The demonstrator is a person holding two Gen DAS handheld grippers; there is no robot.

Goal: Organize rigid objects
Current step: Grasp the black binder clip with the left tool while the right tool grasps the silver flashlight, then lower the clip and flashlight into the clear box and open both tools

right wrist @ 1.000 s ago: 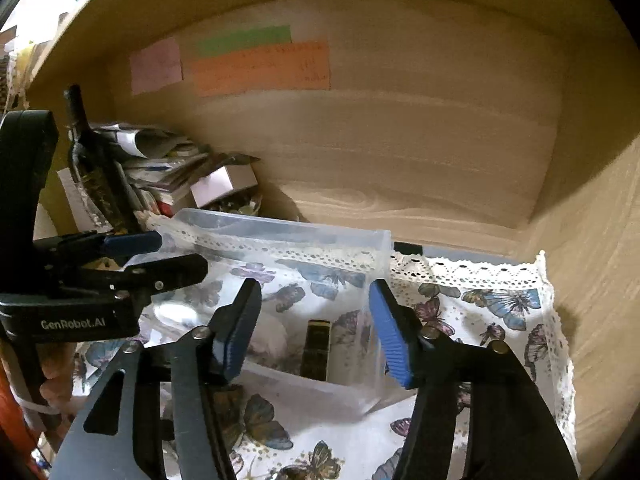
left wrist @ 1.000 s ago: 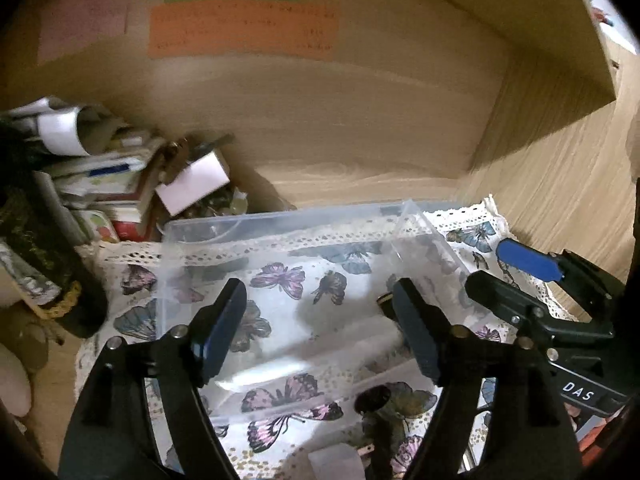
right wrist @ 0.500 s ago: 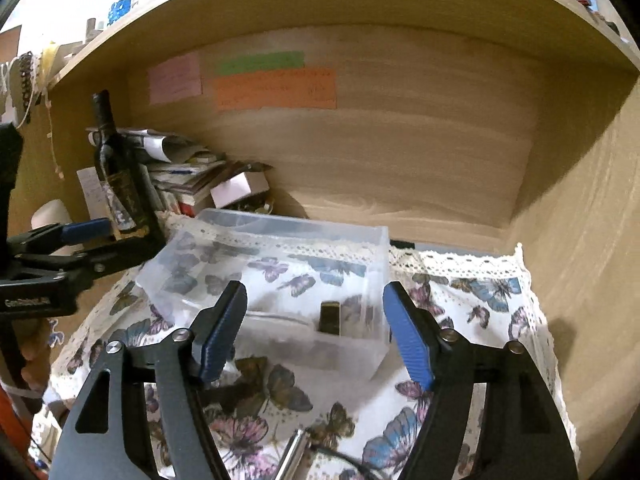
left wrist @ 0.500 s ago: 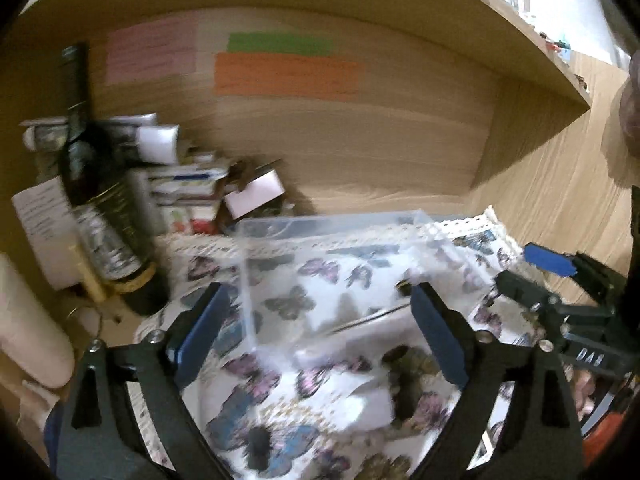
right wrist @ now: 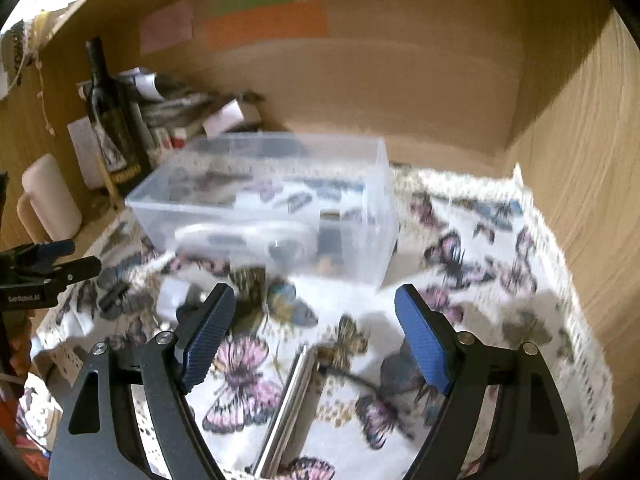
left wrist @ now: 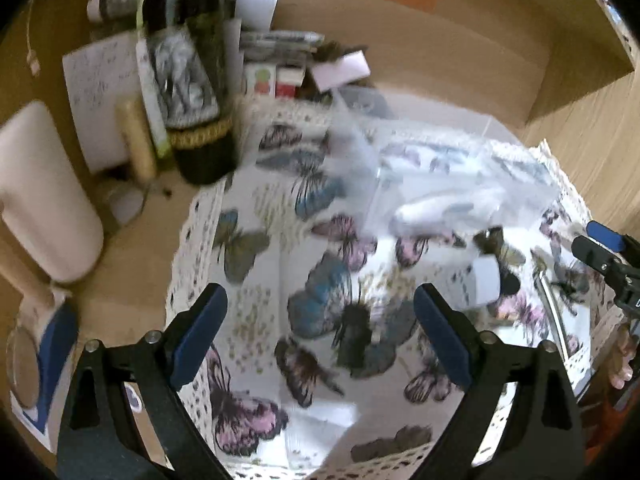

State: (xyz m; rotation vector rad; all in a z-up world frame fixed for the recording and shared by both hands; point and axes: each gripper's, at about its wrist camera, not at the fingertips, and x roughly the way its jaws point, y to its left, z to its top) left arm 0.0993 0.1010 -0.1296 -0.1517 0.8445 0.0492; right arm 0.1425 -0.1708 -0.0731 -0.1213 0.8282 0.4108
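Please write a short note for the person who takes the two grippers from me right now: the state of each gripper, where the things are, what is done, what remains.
Left gripper: open, holding nothing, above the butterfly cloth.
Right gripper: open, holding nothing, in front of the clear plastic box.
The box stands on the cloth in the wooden alcove; a dark upright item and a pale long item are already inside.
Left outside on the cloth: a silver metal bar below the right gripper, a small white block, a small dark piece. Blur hides details.
The wine bottle stands left of the box.
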